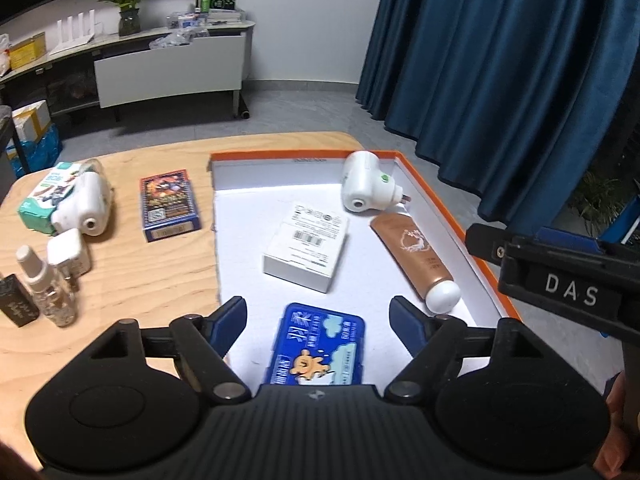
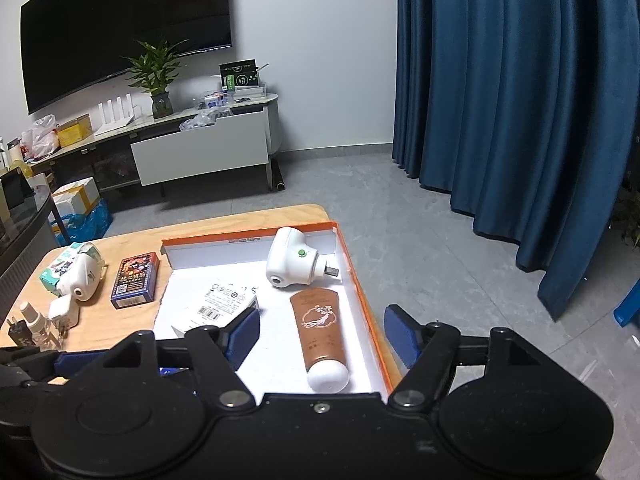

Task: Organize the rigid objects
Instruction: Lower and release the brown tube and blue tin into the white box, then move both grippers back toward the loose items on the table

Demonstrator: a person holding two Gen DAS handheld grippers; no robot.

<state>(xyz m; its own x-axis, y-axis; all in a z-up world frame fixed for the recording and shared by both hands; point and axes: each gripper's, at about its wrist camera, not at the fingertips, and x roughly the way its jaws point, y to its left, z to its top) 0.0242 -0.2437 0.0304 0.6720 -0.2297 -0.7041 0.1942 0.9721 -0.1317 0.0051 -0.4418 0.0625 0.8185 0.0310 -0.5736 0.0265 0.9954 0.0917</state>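
Four items in orange-rimmed tray (image 1: 436,184): blue tin (image 1: 316,346), white box (image 1: 306,246), brown tube (image 2: 322,336), plug-in diffuser (image 2: 294,264). Left tool (image 1: 318,312) wide open around tin, pads clear; right tool (image 2: 322,334) wide open, empty.

Heavy dark blue curtains (image 2: 512,100) hang right; a large black television (image 2: 120,28) hangs above a potted green plant (image 2: 154,76) on a long low sideboard (image 2: 192,148).

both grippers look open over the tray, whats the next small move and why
Probably lift the left gripper back and swing it left toward the card box on the wooden table. Its fingers stand clear of the blue tin, which lies in the orange-rimmed tray beside the white box and brown tube, so that placement looks done, while several items are outside the tray.
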